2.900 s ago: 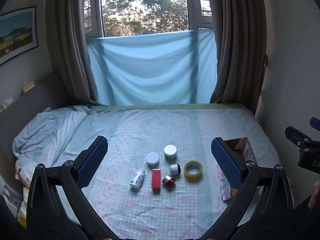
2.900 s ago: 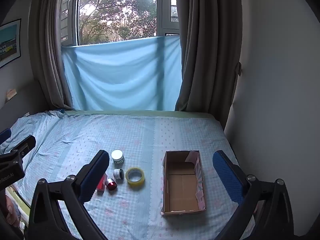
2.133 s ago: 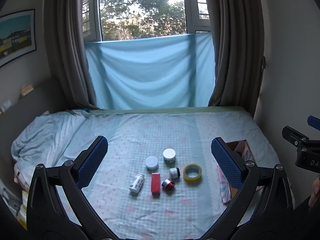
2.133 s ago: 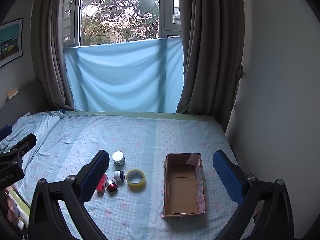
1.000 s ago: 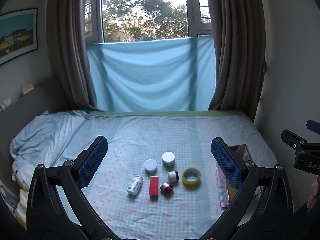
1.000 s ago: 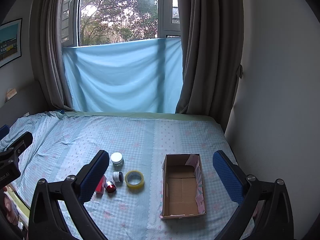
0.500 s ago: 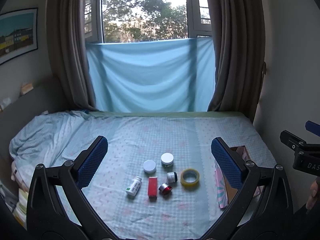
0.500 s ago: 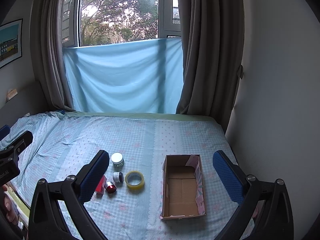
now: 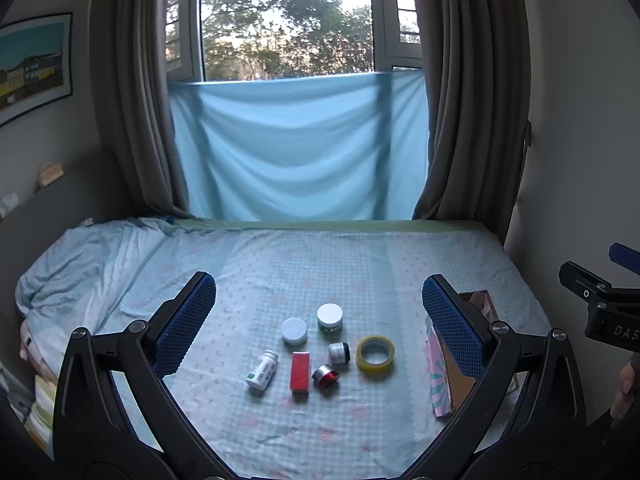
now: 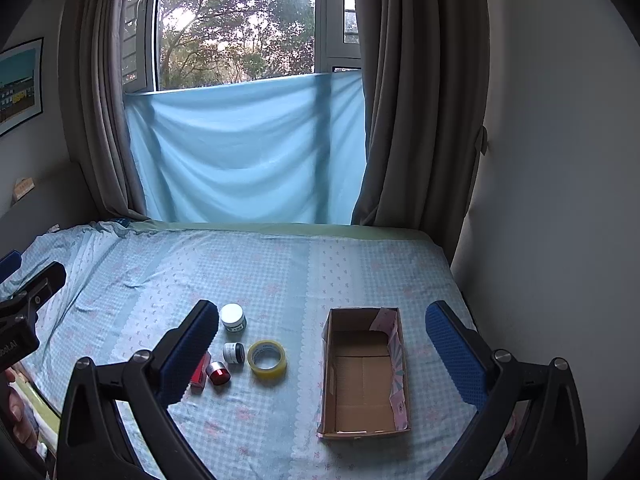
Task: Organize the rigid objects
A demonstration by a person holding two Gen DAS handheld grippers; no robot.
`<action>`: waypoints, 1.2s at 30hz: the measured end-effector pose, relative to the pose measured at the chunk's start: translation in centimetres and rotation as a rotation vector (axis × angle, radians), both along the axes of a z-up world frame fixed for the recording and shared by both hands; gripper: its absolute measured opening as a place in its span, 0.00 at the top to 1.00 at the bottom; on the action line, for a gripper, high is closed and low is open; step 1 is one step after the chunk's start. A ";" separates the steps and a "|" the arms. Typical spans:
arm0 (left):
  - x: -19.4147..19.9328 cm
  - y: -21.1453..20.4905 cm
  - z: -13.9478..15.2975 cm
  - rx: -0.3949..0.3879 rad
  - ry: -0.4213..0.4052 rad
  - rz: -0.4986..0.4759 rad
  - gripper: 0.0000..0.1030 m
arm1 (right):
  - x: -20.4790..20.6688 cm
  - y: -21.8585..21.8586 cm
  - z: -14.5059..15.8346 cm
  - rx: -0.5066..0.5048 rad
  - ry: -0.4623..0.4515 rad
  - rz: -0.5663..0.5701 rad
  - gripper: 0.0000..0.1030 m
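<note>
Both grippers, left (image 9: 316, 308) & right (image 10: 322, 332), jaws wide apart, empty, well above bed. Tape roll (image 10: 267, 359) lies flat beside empty cardboard box (image 10: 325, 376); I judge it light, rigid, slick — pinch across rim.

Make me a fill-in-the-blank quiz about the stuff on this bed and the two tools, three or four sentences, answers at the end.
1. The cardboard box holds ____ items.
2. The tape roll is coloured ____.
3. Both the left tool and the right tool have their jaws ____.
4. The white bottle lies on its ____.

Answers: no; yellow; open; side
</note>
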State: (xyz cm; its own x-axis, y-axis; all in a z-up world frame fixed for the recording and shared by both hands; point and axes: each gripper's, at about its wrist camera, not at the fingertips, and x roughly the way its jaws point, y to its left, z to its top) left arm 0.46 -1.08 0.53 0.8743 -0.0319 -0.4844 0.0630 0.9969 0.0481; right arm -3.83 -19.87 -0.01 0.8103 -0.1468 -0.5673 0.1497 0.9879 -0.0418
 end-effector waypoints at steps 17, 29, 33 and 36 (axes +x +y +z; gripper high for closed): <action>1.8 0.5 -1.1 -0.008 0.043 0.012 0.00 | 0.2 -0.3 -0.6 0.020 -0.006 0.002 0.00; 9.4 1.0 -12.6 -0.009 0.336 0.053 0.00 | 2.9 -9.9 -10.9 0.138 0.312 -0.160 0.00; 12.1 1.2 -18.3 0.014 0.438 0.086 0.00 | 3.9 -14.9 -18.2 0.246 0.476 -0.238 0.00; 14.2 1.4 -22.8 0.035 0.518 0.106 0.00 | 4.4 -17.8 -23.2 0.311 0.571 -0.282 0.00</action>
State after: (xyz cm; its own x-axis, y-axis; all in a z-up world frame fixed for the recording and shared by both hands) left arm 14.64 0.32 -22.28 0.5173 0.0680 -0.8531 -0.0137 0.9974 0.0712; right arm 0.60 -37.65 -23.22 0.3281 -0.0696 -0.9421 0.4406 0.8934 0.0874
